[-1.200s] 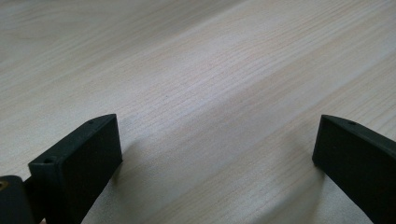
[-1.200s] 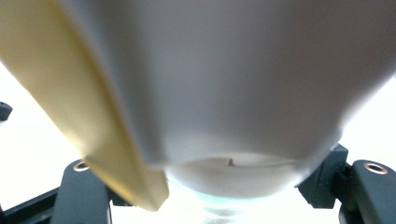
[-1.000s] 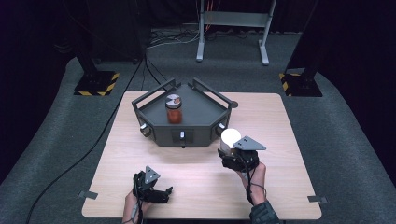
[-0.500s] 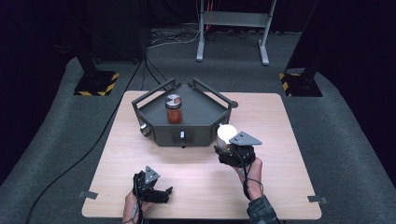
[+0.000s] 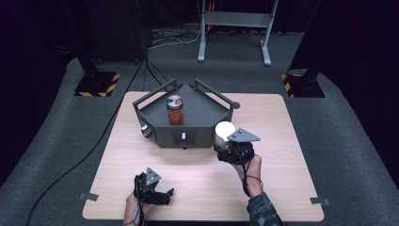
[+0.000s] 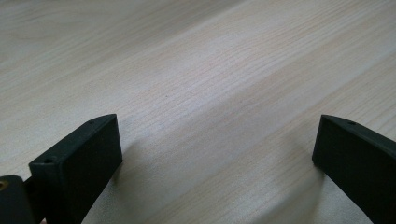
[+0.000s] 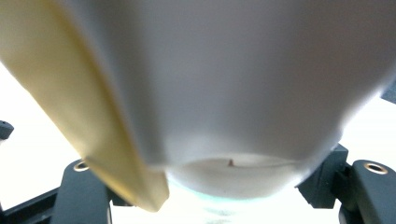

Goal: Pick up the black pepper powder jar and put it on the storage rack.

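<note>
1. Table (image 5: 291, 188): pale wood, bearing all work items; the person's hands enter at 6 o'clock.
2. Dark tray (image 5: 157, 134): angular, with rail handles, set at 12 o'clock of the table centre. It appears to serve as the collecting station.
3. Jar (image 5: 174, 110): red contents, upright inside the tray, apparently already deposited. Its lid marking is too small to read.
4. White container (image 5: 225, 128): held just off the tray's corner at roughly 4 o'clock, probably next for the tray. A yellow strip (image 7: 88, 116) runs down its side; no writing is legible.
5. Right gripper (image 5: 225, 149): pinching the white container, jaws pressed to its sides.
6. Left gripper (image 5: 162, 195): at 7 o'clock, low over bare wood, jaws spread, holding nothing; judged idle.
</note>
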